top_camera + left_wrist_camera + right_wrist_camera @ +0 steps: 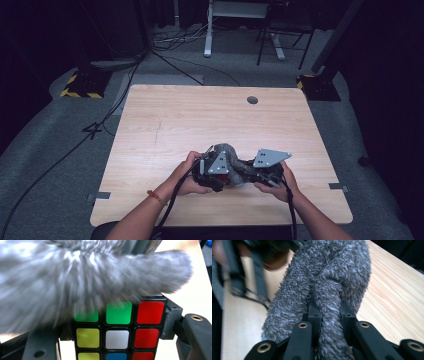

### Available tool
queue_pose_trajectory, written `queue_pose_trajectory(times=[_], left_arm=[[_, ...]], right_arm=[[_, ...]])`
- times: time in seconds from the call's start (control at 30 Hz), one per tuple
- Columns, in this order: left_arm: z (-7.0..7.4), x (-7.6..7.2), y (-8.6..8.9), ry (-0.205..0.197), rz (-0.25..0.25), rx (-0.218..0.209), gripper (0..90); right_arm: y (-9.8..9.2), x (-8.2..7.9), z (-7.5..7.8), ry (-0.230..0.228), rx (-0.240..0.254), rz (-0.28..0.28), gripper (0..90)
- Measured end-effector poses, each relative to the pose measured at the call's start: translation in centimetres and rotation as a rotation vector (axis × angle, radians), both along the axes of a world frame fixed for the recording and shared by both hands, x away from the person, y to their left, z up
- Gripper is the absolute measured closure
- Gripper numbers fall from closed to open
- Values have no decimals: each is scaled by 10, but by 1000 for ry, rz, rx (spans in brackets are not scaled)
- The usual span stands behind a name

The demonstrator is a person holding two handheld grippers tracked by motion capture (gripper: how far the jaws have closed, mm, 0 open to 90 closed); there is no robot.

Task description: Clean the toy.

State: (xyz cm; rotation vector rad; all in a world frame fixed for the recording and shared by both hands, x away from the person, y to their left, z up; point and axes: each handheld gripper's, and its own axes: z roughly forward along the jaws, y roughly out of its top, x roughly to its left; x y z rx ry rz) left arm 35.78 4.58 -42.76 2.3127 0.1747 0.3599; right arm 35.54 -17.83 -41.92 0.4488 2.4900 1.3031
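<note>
Left tongs (117,340) grip the multicoloured plastic puzzle cube (117,332); right tongs (329,322) pinch the shaggy grey cloth (324,285), draped over the cube's top, low above the wooden counter (200,120).

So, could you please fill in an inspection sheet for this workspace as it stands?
Surface: light wooden table, with a round grommet hole near the far edge.
Job's things: puzzle cube with fluffy grey cloth draped over its top.
Clutter: nothing seen.
Grippers: left gripper shut on the cube; right gripper shut on a fold of the cloth.
Cables: black cable trailing back from the left gripper; floor cables beyond the table.
Surroundings: dark room, grey carpet, desk legs behind.
</note>
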Motion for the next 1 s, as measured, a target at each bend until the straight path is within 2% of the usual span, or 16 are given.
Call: queue_pose_trajectory(times=[0.13, 0.2, 0.27, 0.33, 0.4, 0.47, 0.53, 0.6, 0.77, 1.0], left_arm=[[7, 1, 10, -5, 16, -55, 330], [12, 1, 15, -1, 17, -98, 330], [16, 0, 18, -10, 16, -127, 330], [17, -1, 19, -11, 8, -139, 330], [15, -1, 18, 1, 2, -148, 330], [14, -1, 16, -5, -5, -141, 329], [14, -1, 17, 3, -3, -145, 328], [14, 1, 18, 9, 0, -142, 327], [10, 3, 17, 20, 12, -113, 324], [2, 1, 8, 11, 23, -33, 327]], right_arm=[[-8, 12, -12, 48, -21, -36, 763], [-9, 17, -18, 71, -44, -48, 763], [-9, 20, -23, 111, -30, -38, 763], [-7, 20, -24, 127, -15, -22, 762], [-6, 18, -23, 135, 34, 7, 762], [-5, 15, -21, 136, 72, 28, 764], [-5, 13, -20, 123, 75, 21, 765], [-8, 14, -19, 128, 106, 22, 766], [-11, 13, -15, 112, 139, 20, 766], [-10, 8, -8, 87, 164, 36, 766]])
